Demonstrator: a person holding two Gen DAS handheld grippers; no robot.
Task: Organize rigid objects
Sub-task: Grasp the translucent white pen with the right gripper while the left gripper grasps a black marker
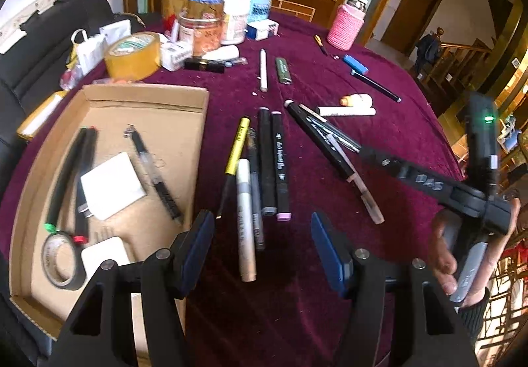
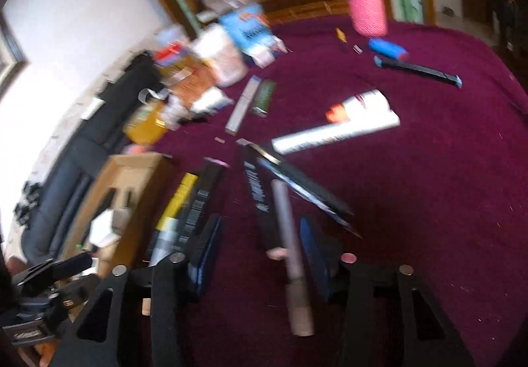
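Several pens and markers lie loose on the maroon tablecloth (image 1: 330, 251). My left gripper (image 1: 262, 248) is open and empty above a white marker (image 1: 246, 221) and a grey pen (image 1: 255, 192); a yellow pen (image 1: 237, 146) and two black markers (image 1: 275, 165) lie beside them. A cardboard box (image 1: 138, 96) at the left holds pens, a white charger (image 1: 112, 185) and a tape roll (image 1: 61, 258). My right gripper (image 2: 260, 248) is open over a pale pink pen (image 2: 292, 254) and a black marker (image 2: 260, 202). The right wrist view is blurred.
Jars, bottles and a yellow tape roll (image 1: 132, 55) crowd the far left of the table. A pink knitted cup (image 1: 346, 25), a blue lighter (image 1: 355, 64), a white tube (image 1: 346, 111) and a green lighter (image 1: 283, 70) lie farther back. The right hand's gripper body (image 1: 462, 195) shows at right.
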